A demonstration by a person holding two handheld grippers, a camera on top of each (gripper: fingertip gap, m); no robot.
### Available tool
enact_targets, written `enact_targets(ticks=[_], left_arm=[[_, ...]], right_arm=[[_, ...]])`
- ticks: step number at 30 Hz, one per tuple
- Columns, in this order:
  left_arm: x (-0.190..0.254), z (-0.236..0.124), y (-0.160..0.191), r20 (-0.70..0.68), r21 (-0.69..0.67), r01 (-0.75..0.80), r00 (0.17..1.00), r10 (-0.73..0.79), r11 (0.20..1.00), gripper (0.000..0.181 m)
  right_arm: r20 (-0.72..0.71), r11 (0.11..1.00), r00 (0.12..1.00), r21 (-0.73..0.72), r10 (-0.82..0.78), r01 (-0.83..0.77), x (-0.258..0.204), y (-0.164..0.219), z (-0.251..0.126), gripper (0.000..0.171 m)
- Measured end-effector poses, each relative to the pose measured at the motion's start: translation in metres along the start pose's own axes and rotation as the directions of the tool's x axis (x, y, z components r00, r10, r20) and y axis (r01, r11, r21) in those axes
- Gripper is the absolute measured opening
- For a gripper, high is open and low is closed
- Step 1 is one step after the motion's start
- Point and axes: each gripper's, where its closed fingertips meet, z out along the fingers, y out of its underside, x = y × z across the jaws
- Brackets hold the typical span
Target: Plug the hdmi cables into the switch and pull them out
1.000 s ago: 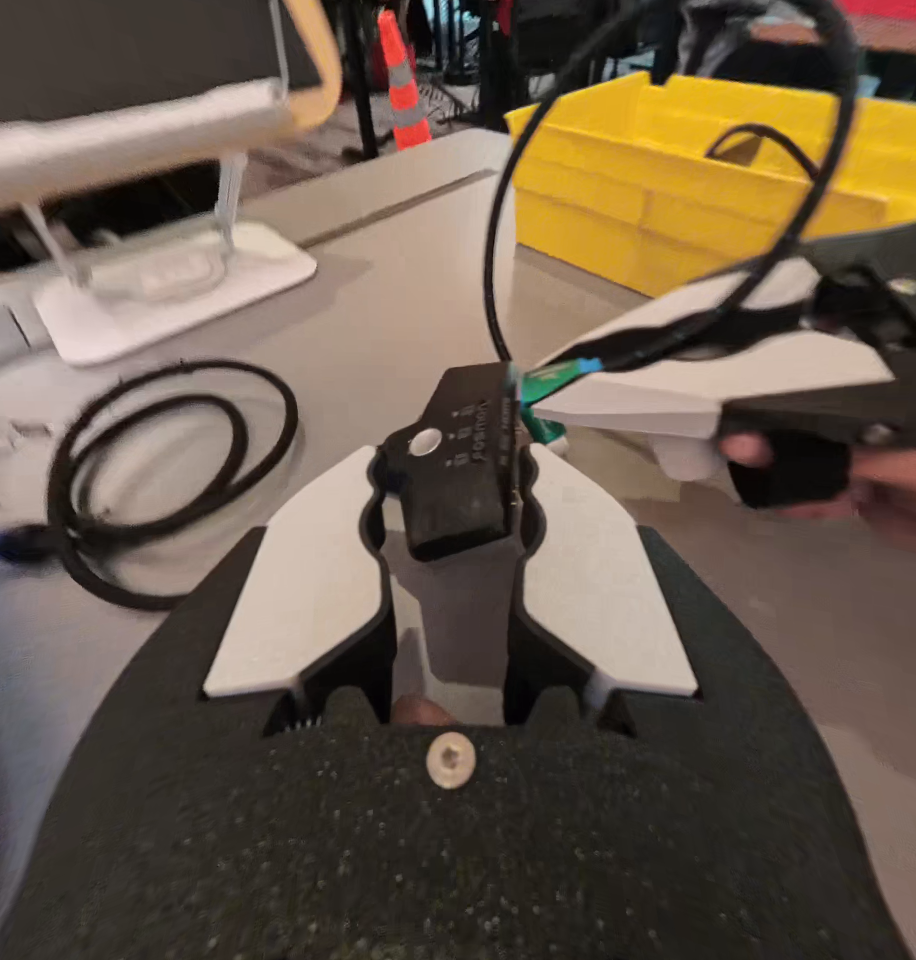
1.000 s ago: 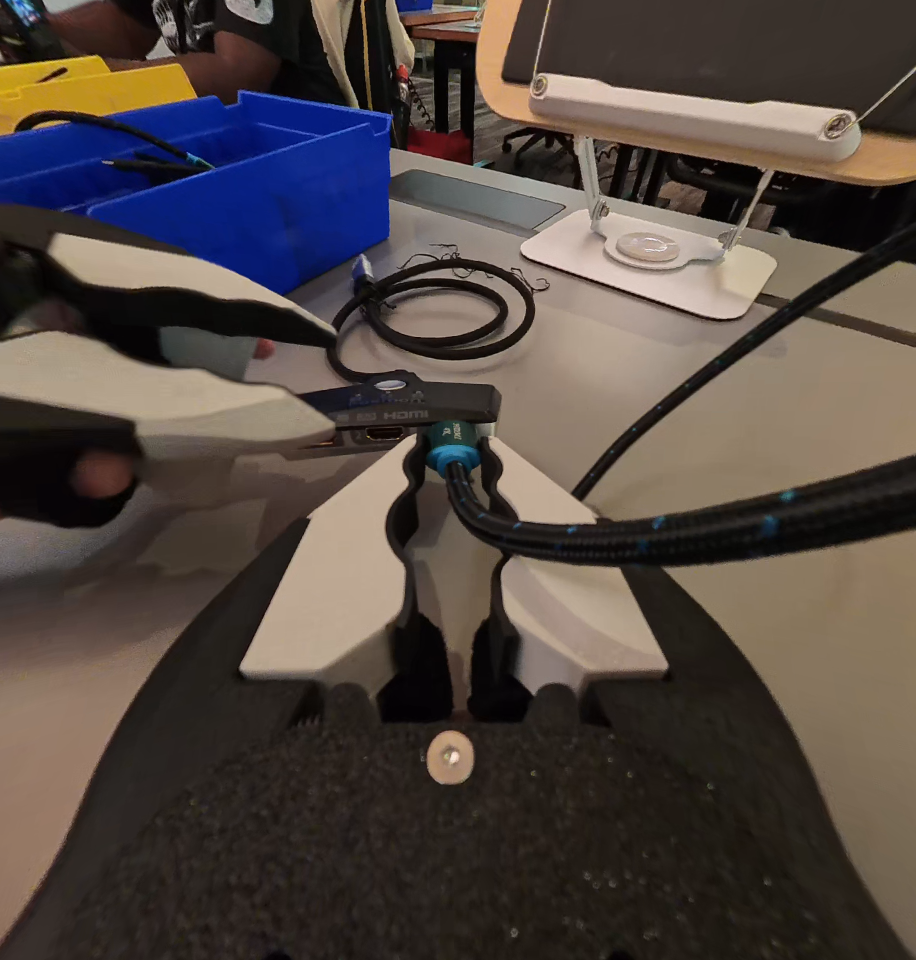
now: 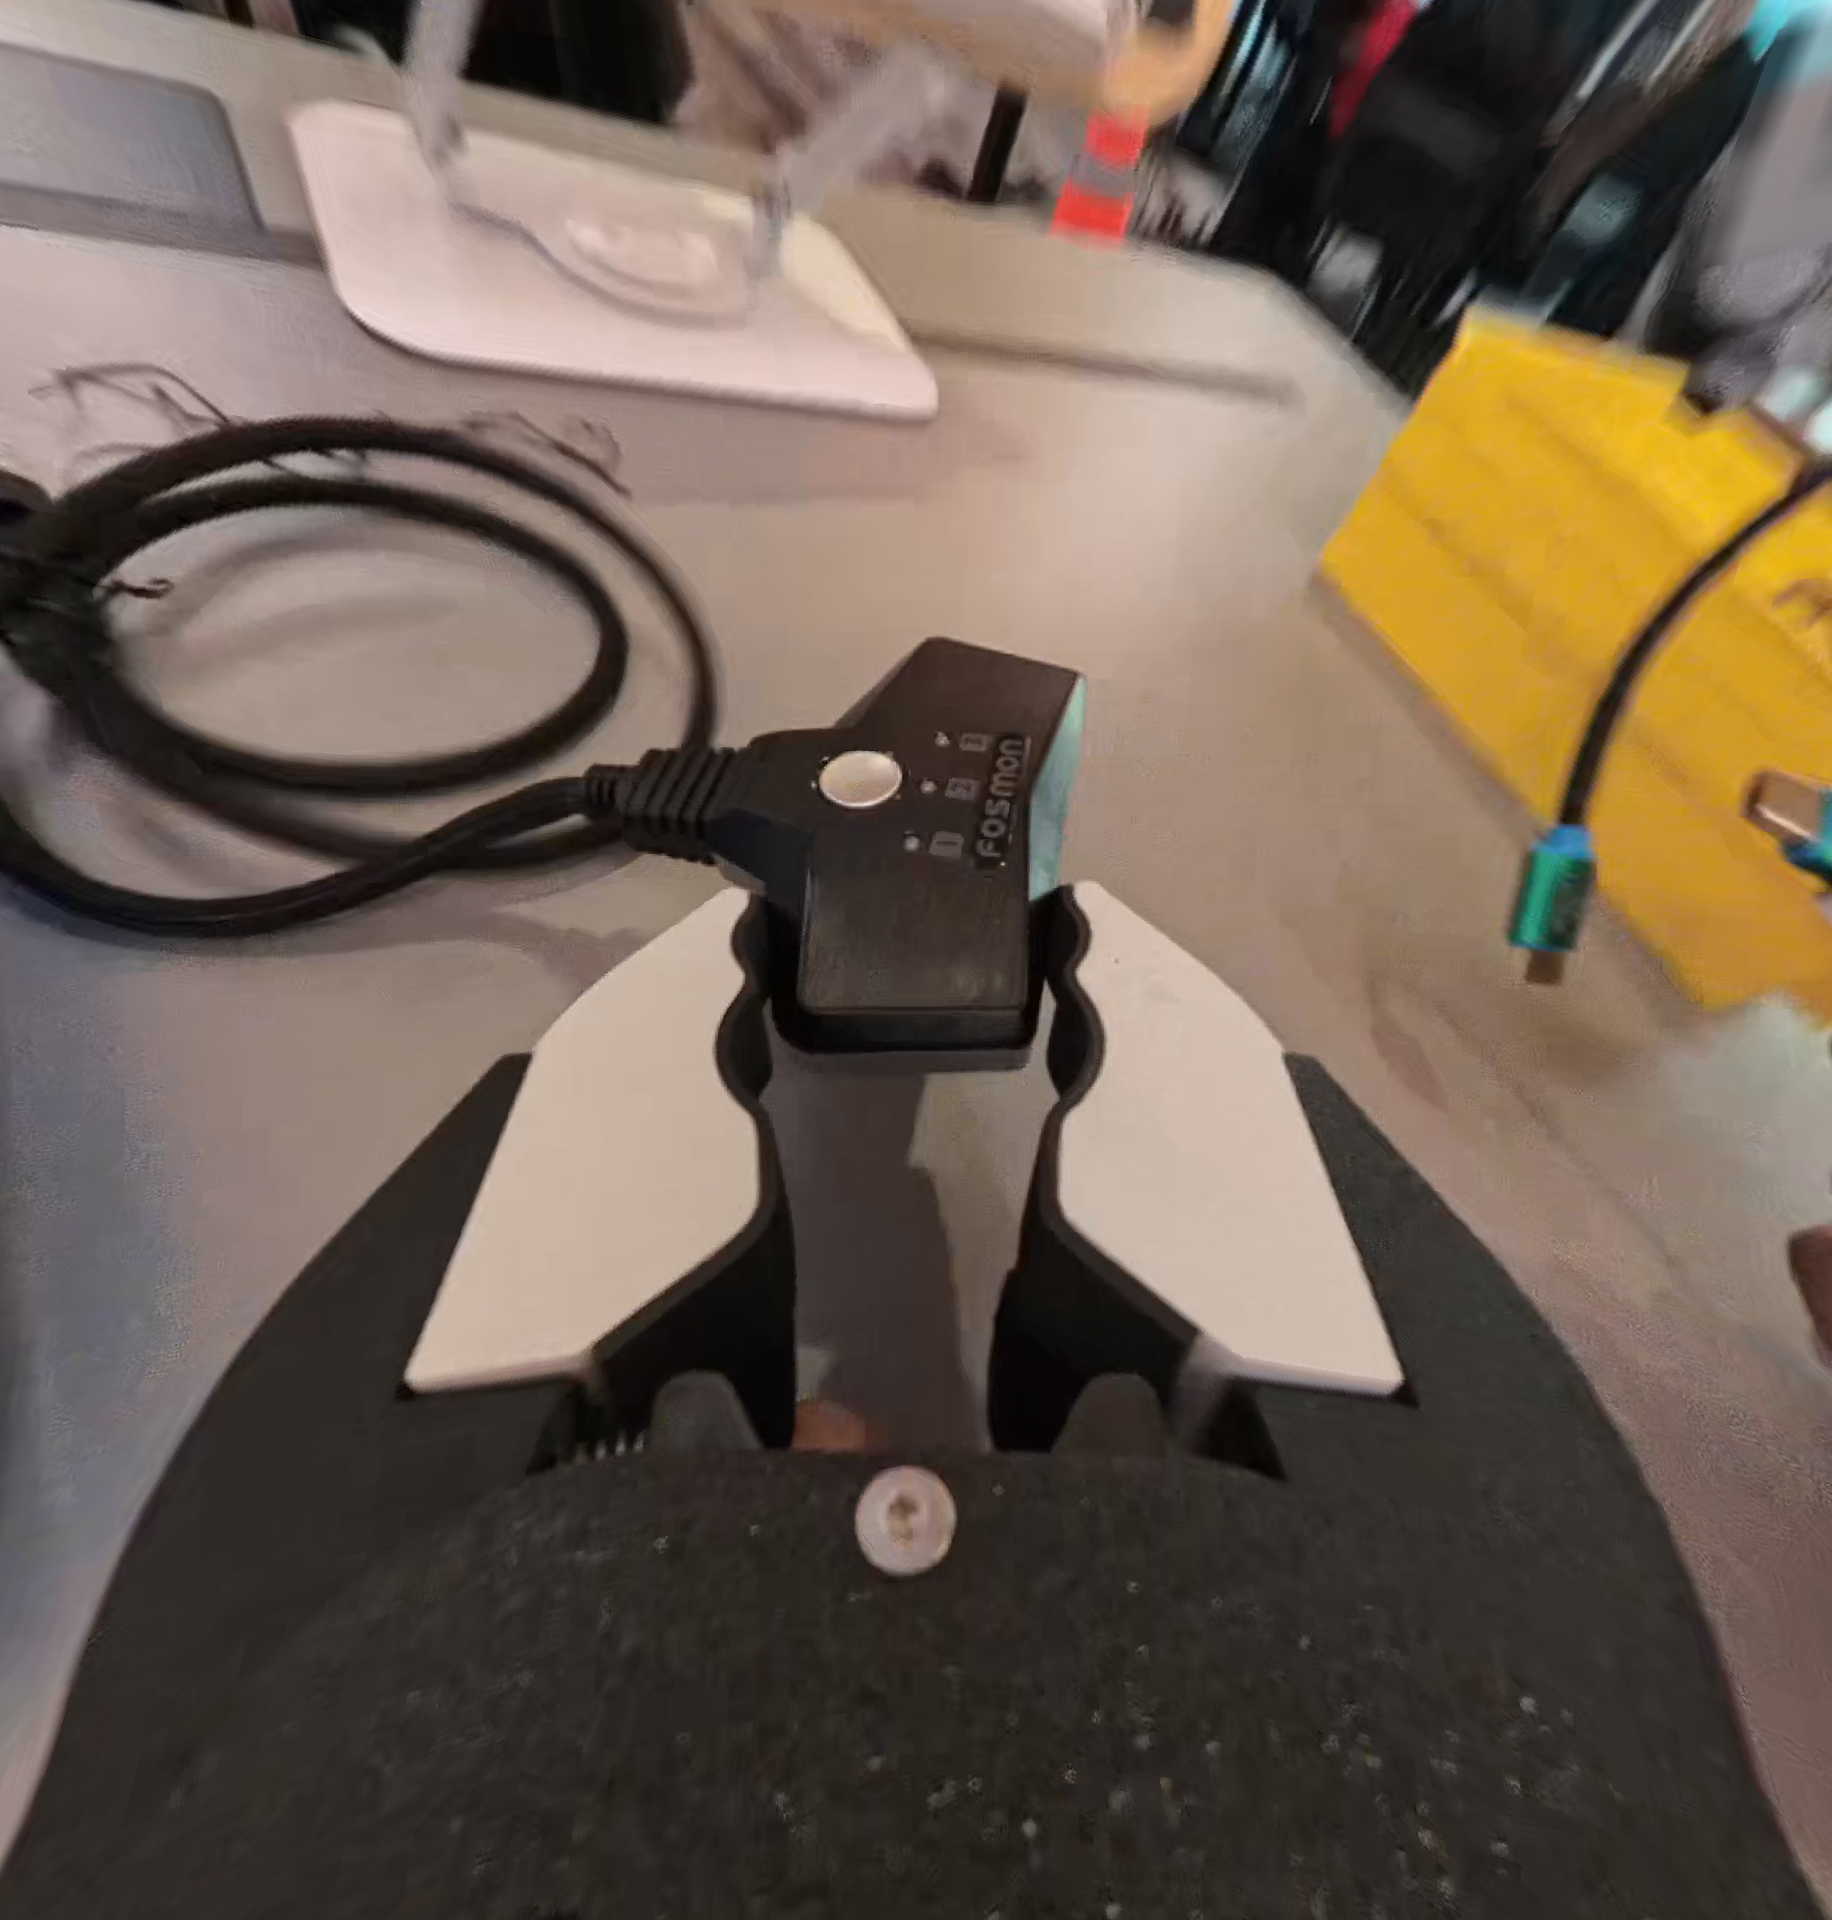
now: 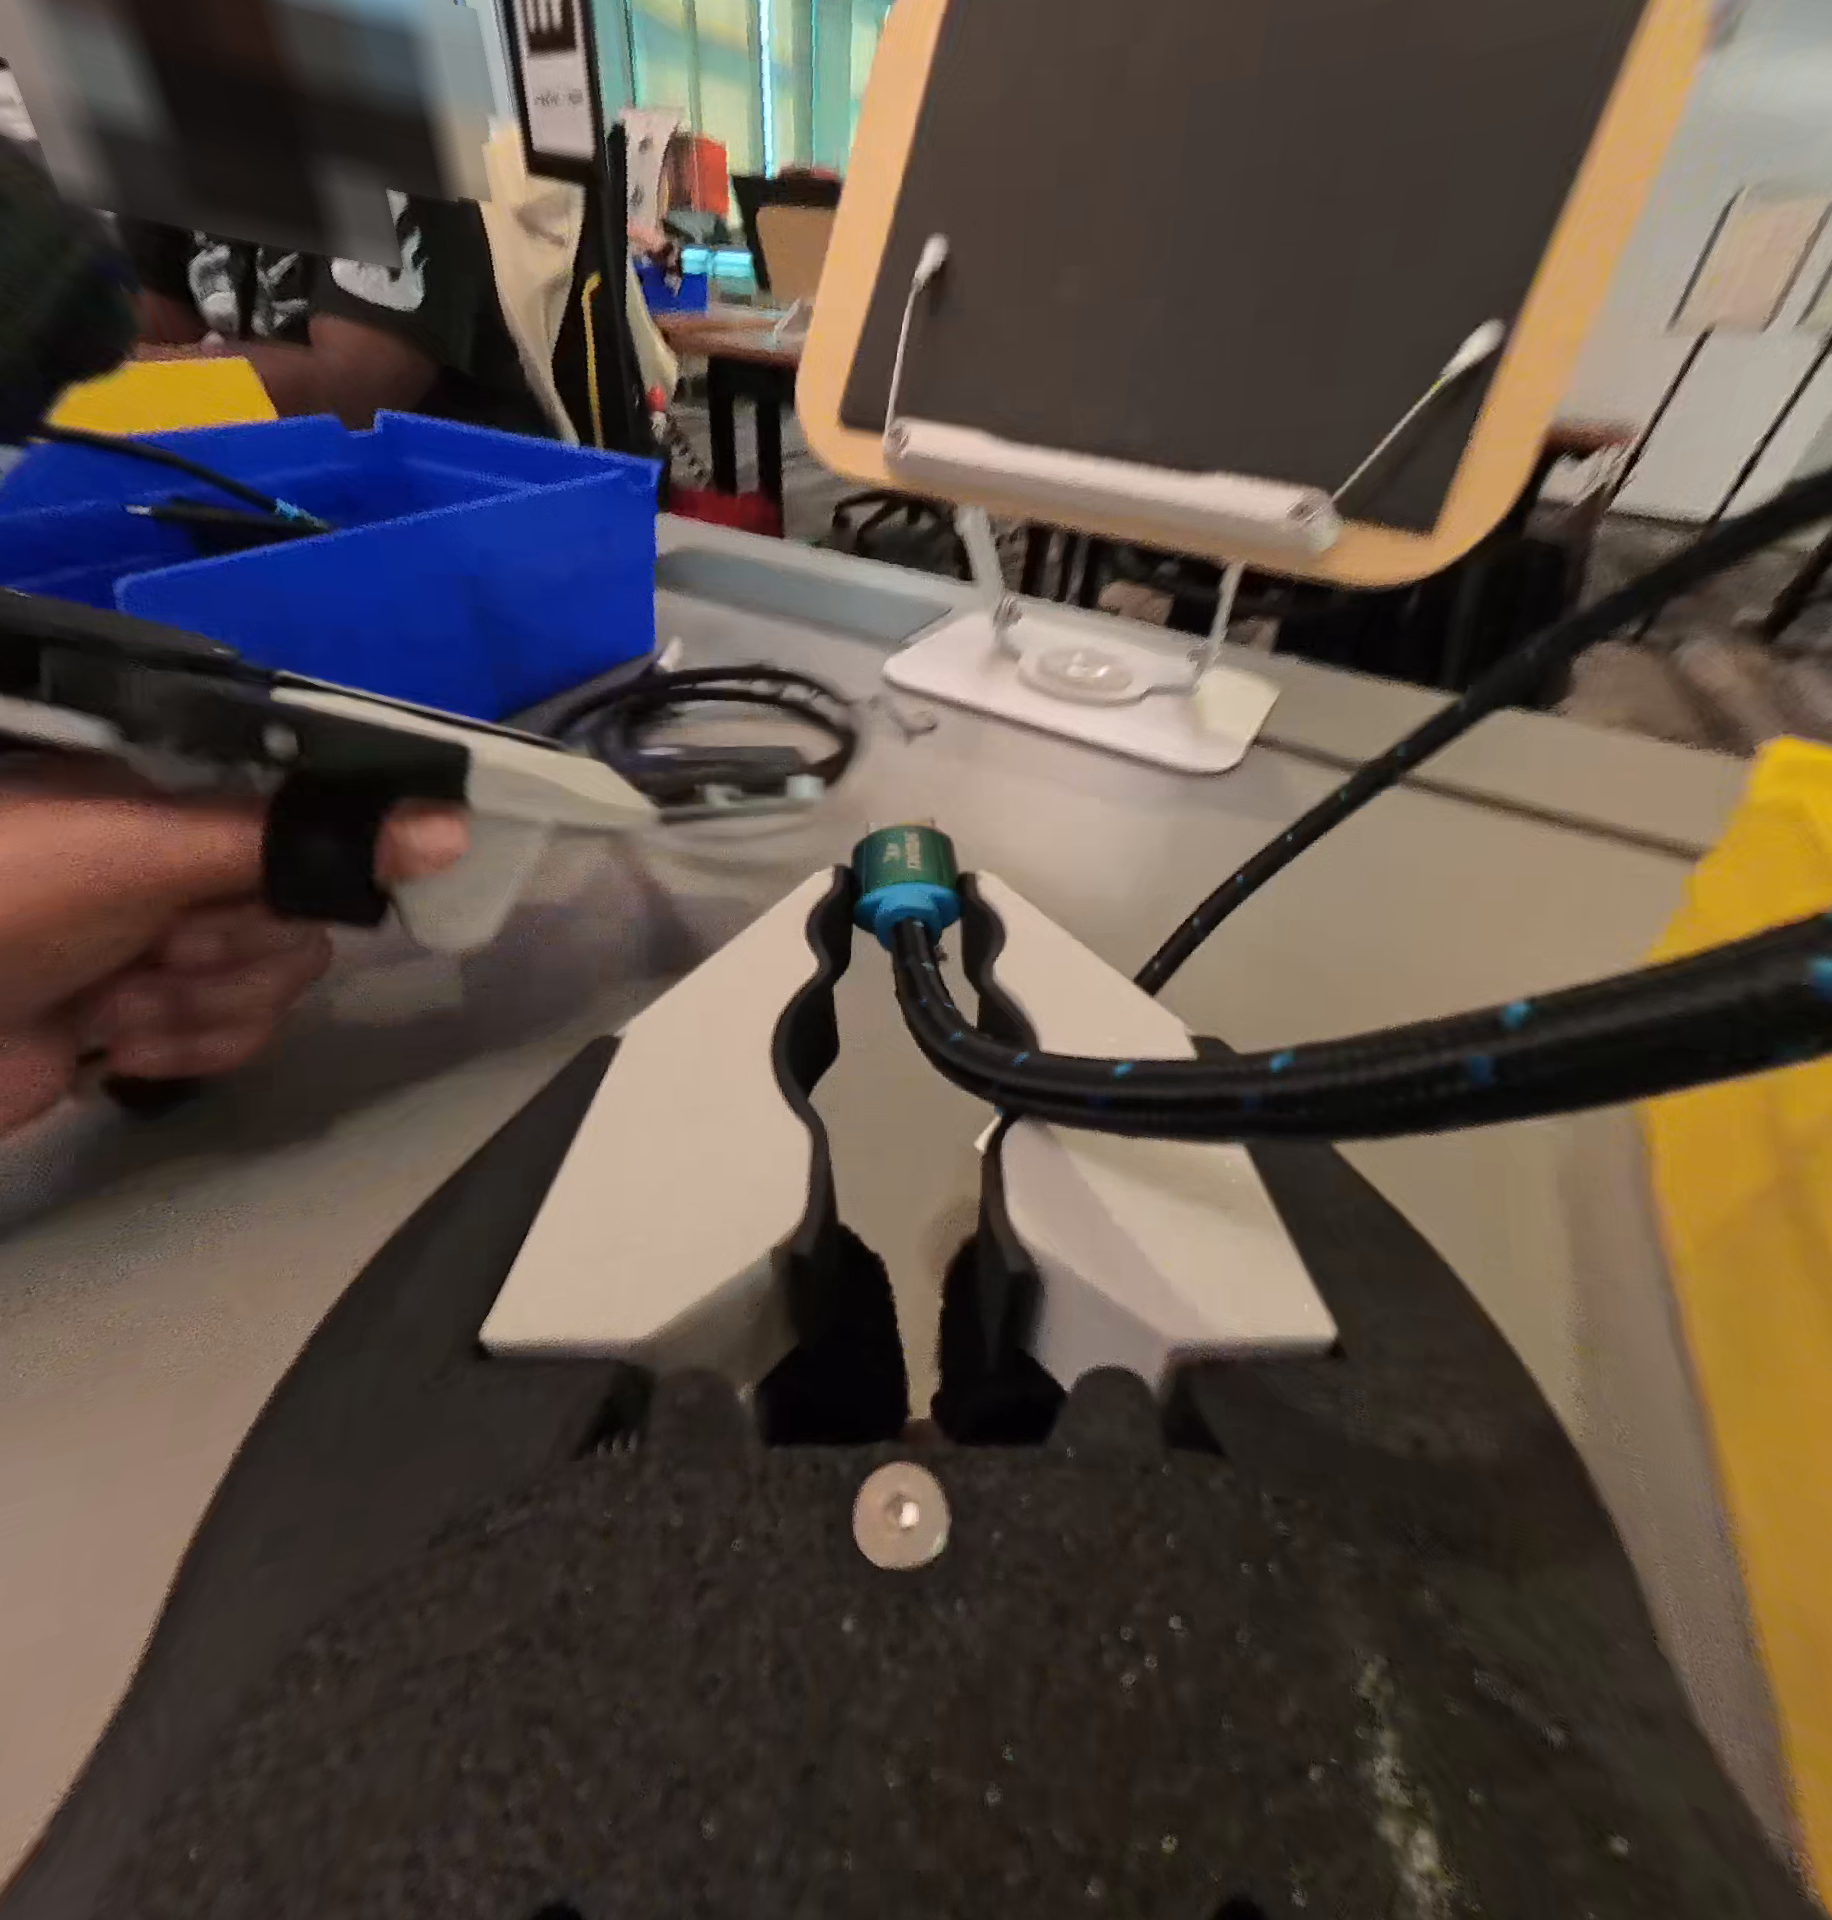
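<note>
While the left gripper (image 3: 907,940) clamps the near end of the black HDMI switch (image 3: 927,831) between its white fingers (image 3: 621,1153), the switch sits raised above the grey table (image 3: 1255,790) with its round silver button facing up. Its own black lead runs off toward nine o'clock, joining a coiled black cable (image 3: 299,665) that lies on the table at ten o'clock. The port face of the switch looks toward three o'clock; no plug sits in it.

At three o'clock in the left wrist view, a teal HDMI plug (image 3: 1551,899) hangs free on its braided cable, well apart from the switch, in front of a yellow bin (image 3: 1577,582).

In the right wrist view, the right gripper (image 4: 904,899) is closed on a teal HDMI connector (image 4: 904,868) with a blue collar, metal tip pointing to twelve o'clock. Its black braided cable (image 4: 1411,1070) with blue flecks bends away toward three o'clock. The left gripper and the hand (image 4: 112,935) holding it show at nine o'clock, apart from the connector. A blue bin (image 4: 424,592) stands at ten o'clock, and a white tablet stand (image 4: 1088,686) at one o'clock.
</note>
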Motion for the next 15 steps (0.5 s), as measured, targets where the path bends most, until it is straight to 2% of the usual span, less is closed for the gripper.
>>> enact_targets(ticks=[1,2,5,7,10,12,15], left_arm=[[-0.001,-0.005,-0.009,-0.007,0.035,-0.037,0.999,0.037,0.999,0.051],[0.013,-0.009,-0.013,-0.008,0.043,-0.144,0.989,0.145,0.989,0.051],[0.059,-0.007,-0.006,-0.066,0.054,-0.324,0.943,0.327,0.944,0.051],[0.061,-0.001,0.002,-0.092,0.02,-0.299,0.95,0.299,0.954,0.051],[0.059,0.001,0.014,-0.136,-0.015,-0.276,0.953,0.272,0.961,0.051],[0.06,0.0,0.02,-0.148,-0.027,-0.293,0.947,0.286,0.956,0.051],[0.063,0.001,0.022,-0.157,-0.027,-0.297,0.944,0.29,0.954,0.051]], right_arm=[[-0.002,1.0,1.0,0.029,-0.003,0.003,0.006,-0.007,-0.008,0.02],[0.036,1.0,0.999,0.025,0.01,-0.011,0.007,-0.009,-0.013,0.02],[0.086,0.999,0.995,-0.007,0.048,-0.047,0.012,-0.012,-0.018,0.02],[0.202,0.994,0.974,-0.046,0.106,-0.099,0.001,-0.018,-0.023,0.02],[0.286,0.999,0.957,-0.028,0.046,-0.039,-0.002,-0.043,-0.044,0.02],[0.286,0.995,0.956,0.051,0.065,-0.083,0.015,-0.074,-0.061,0.02],[0.26,0.965,0.95,0.15,0.173,-0.216,0.064,-0.116,-0.08,0.02]])
